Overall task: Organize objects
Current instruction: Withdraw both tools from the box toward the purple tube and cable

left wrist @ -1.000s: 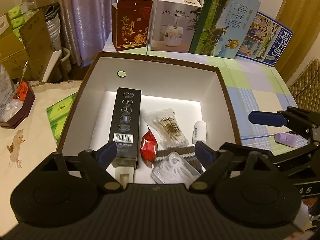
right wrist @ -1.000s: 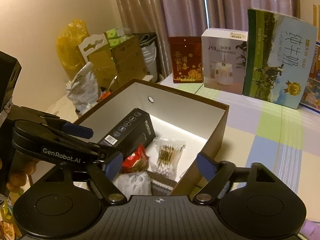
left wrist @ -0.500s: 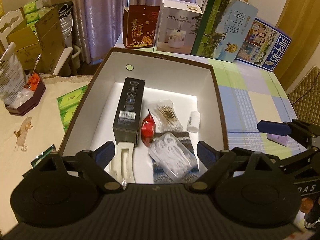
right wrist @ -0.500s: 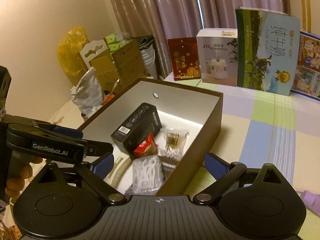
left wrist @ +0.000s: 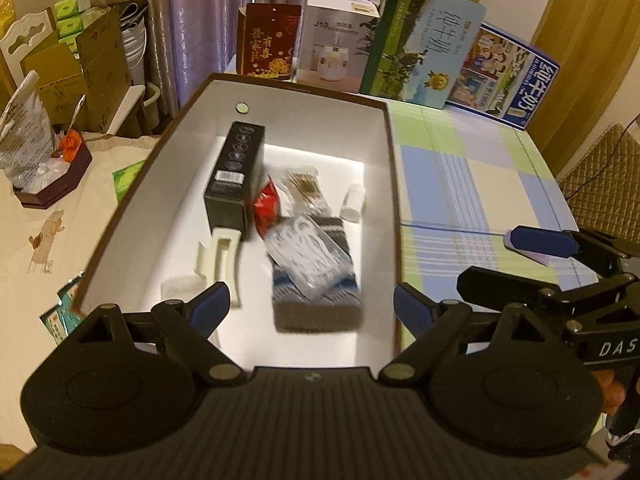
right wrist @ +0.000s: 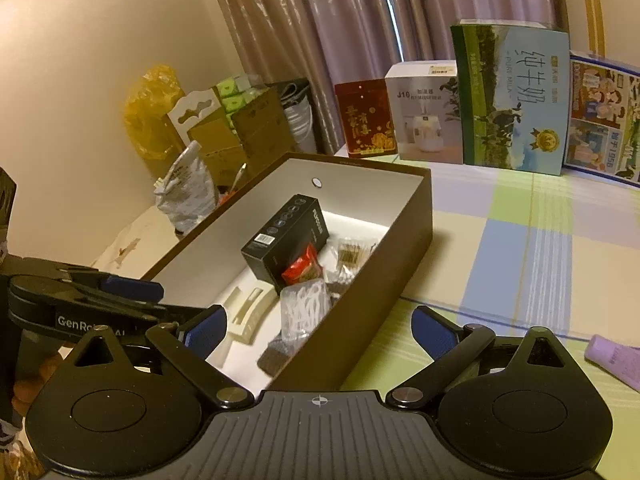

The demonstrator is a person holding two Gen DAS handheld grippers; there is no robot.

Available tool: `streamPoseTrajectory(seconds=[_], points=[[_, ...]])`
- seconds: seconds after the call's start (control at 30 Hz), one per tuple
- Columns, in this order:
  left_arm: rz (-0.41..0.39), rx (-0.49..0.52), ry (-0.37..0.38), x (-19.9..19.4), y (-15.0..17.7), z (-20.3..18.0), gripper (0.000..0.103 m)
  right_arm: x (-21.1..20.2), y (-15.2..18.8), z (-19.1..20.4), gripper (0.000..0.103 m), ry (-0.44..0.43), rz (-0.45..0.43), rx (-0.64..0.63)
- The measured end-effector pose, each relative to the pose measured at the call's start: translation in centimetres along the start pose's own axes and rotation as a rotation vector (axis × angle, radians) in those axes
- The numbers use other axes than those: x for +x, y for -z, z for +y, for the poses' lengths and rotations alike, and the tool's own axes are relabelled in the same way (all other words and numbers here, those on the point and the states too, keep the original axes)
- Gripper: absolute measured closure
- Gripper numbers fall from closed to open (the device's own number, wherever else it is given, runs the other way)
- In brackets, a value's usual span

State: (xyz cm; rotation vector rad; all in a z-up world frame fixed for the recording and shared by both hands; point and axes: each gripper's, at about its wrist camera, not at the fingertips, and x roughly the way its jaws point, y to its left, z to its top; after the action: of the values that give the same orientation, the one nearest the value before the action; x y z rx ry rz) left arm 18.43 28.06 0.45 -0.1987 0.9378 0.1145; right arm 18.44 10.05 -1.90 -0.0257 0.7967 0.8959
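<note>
Box (left wrist: pixel 394 184) below wide, empty jaws

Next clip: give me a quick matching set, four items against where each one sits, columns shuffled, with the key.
Items:
1. black carton
2. small white bottle
3. lilac tube
4. humidifier box

Places:
A. on the checked cloth, outside the brown box
B. standing by the curtain, behind the brown box
C. inside, by the right wall
D. inside, along the left half

Pairs: 1-D, 2-C, 3-A, 4-B
</note>
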Motion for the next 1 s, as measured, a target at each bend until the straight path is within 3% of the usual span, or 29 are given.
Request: streamPoseTrajectory(seconds=[0.6, 1.0], points=[[0.03, 0.015, 0.0, -1.5, 4.1, -7.2, 0.017, -5.8, 4.6, -3.7, 0.006, -0.019, 0.033, 0.043], [0.062, 0.076, 0.048, 0.4, 4.9, -13.8, 0.014, -10.0, 6.9, -9.5, 0.006, 0.056, 0.039, 0.116]])
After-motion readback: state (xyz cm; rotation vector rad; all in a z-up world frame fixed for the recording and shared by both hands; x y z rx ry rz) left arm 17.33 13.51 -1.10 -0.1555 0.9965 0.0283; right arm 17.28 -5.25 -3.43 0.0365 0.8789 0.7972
